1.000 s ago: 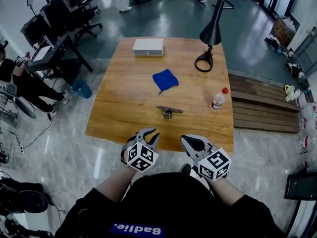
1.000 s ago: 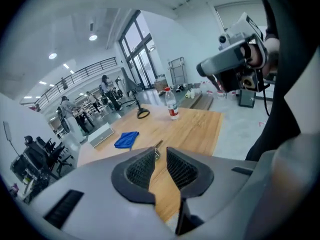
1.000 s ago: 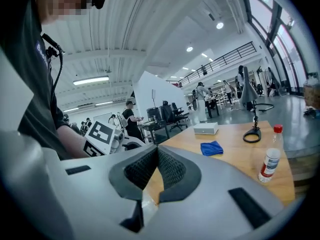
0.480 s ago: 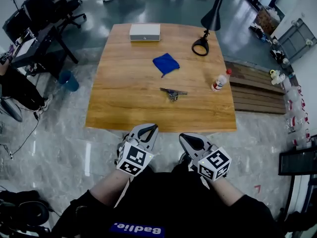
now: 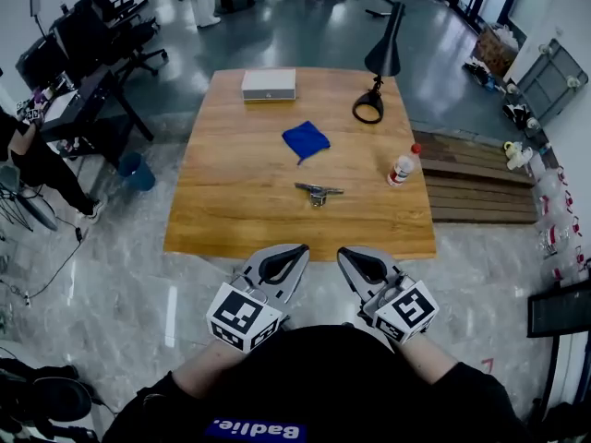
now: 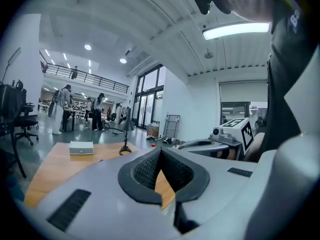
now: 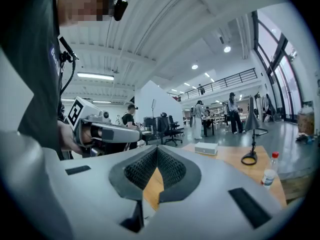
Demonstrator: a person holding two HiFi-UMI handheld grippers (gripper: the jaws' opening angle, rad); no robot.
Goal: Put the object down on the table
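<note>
- Both grippers have drawn back since a second ago. Their tips then overlapped the near edge of the desk (image 5: 231,192). Now the left gripper (image 5: 297,251) and right gripper (image 5: 344,256) sit just short of it, tips angled toward each other.
- Each pair of grey jaws, with ribbed black pads, is closed tip to tip and holds nothing.
- Small, grey and bar-shaped, the metal part (image 5: 318,192) lies where it lay on the smooth wooden desk, between a crumpled blue cloth (image 5: 306,141) and the near edge.
- Farther off are a flat white box (image 5: 269,84), a black cone-shaded lamp (image 5: 374,72) and a clear red-capped bottle (image 5: 401,166).

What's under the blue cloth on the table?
The blue cloth lies crumpled on the wooden table, with bare wood showing all round it. Anything beneath it is covered.
</note>
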